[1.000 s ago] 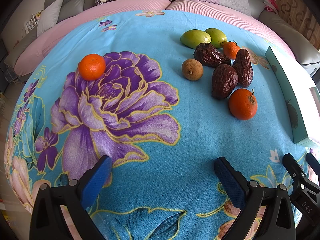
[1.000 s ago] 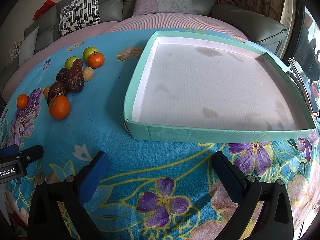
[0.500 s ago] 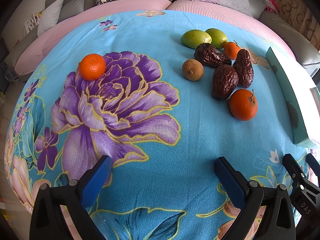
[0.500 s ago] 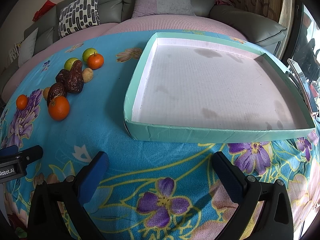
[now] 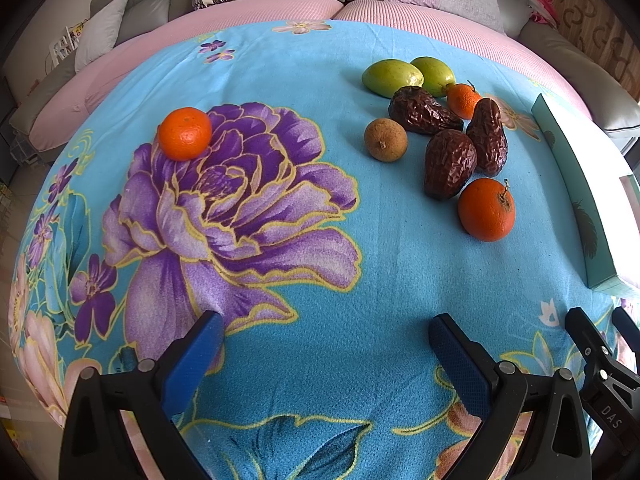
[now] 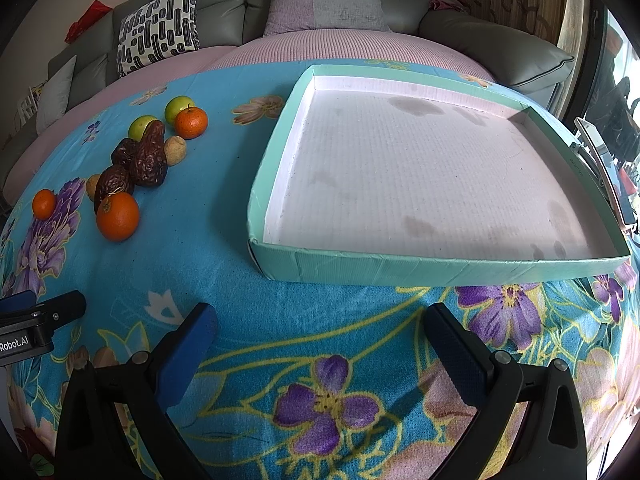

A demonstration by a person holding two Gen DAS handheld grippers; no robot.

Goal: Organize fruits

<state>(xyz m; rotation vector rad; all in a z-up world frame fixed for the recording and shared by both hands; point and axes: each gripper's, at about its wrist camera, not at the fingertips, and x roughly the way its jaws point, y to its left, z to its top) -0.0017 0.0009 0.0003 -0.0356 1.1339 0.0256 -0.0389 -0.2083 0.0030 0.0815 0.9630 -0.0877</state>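
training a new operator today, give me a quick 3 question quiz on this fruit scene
1. True or false: the green tray already holds fruit.
2. How many oranges lie on the blue floral cloth?
A. one
B. three
C. five
3. Fill in: both the left gripper and the right gripper are ____ and hold nothing.

Key
1. False: only its bare, stained white floor shows.
2. B: a lone orange on the purple flower, a big orange nearest the tray, and a small orange by the green fruits.
3. open
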